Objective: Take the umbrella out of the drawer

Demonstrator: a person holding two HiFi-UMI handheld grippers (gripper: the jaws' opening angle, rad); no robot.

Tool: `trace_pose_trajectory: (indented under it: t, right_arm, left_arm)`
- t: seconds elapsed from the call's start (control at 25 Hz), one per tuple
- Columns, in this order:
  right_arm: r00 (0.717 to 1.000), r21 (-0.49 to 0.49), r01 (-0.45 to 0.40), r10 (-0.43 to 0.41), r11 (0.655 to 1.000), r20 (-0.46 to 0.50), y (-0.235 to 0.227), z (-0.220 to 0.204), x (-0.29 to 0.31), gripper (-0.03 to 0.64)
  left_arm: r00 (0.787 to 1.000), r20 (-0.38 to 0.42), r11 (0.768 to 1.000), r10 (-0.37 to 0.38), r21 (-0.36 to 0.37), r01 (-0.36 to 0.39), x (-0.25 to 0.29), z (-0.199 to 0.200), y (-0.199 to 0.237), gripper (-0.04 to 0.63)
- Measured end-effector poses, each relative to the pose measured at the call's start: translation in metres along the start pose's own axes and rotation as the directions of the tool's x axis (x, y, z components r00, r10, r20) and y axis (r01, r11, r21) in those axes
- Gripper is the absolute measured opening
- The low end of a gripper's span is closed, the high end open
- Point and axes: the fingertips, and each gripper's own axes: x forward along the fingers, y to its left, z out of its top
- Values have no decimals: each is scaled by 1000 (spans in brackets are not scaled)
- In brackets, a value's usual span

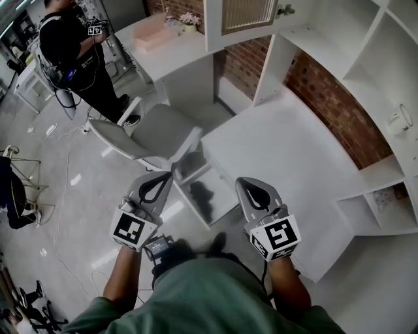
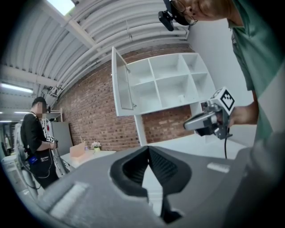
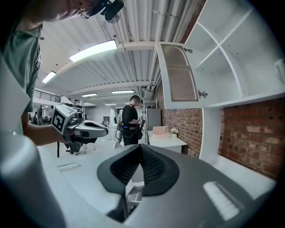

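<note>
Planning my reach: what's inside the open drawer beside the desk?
One dark lumpy object, probably the umbrella, lies in the drawer. The drawer's inner end is covered by the desk top; anything there is unseen.

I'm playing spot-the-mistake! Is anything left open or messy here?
The drawer under the white desk is pulled out, with a dark thing, maybe the umbrella, inside. A cupboard door up top hangs open too. Nothing spilled.

A green shirt with short sleeves is worn, seen along the bottom of the head view. The left gripper and right gripper are shelled in grey, with black ribbed teardrop openings. Each is fitted with a white marker cube bearing black squares. A black cable is hung below the right one.
</note>
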Motion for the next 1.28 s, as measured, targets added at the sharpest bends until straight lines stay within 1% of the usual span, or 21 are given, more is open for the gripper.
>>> trace_pose_trajectory:
  t: [0.2,0.4,0.56,0.72,0.88,1.0,1.16,1.28]
  right_arm:
    - [1000,26,2,-1,1000,-30,-7,-15,17,8]
    - [998,51,31,-28,998,-65,-12,-30,35,8]
    - [993,77,50,-42,996,-109,-19,-48,50,8]
    - [986,95,57,-41,994,-164,-22,-77,74,8]
    - [975,121,54,-26,991,-223,-20,-114,103,8]
    - [963,144,50,-10,988,-268,-19,-145,121,8]
    - [941,173,46,15,984,-337,-19,-191,142,11]
    - [920,196,45,36,980,-390,-15,-229,153,26]
  left_arm:
    - [999,-31,1000,-20,-5,20,17,-15,11,3]
    - [995,-56,997,-78,9,79,38,-35,21,3]
    - [986,-87,989,-145,22,147,63,-56,26,3]
    - [971,-132,979,-201,13,205,85,-90,32,3]
    - [950,-185,967,-253,-11,256,104,-133,38,3]
    - [927,-223,953,-300,-28,302,117,-164,36,3]
    - [890,-278,930,-361,-42,364,137,-208,31,3]
    - [854,-320,908,-410,-50,417,151,-241,24,3]
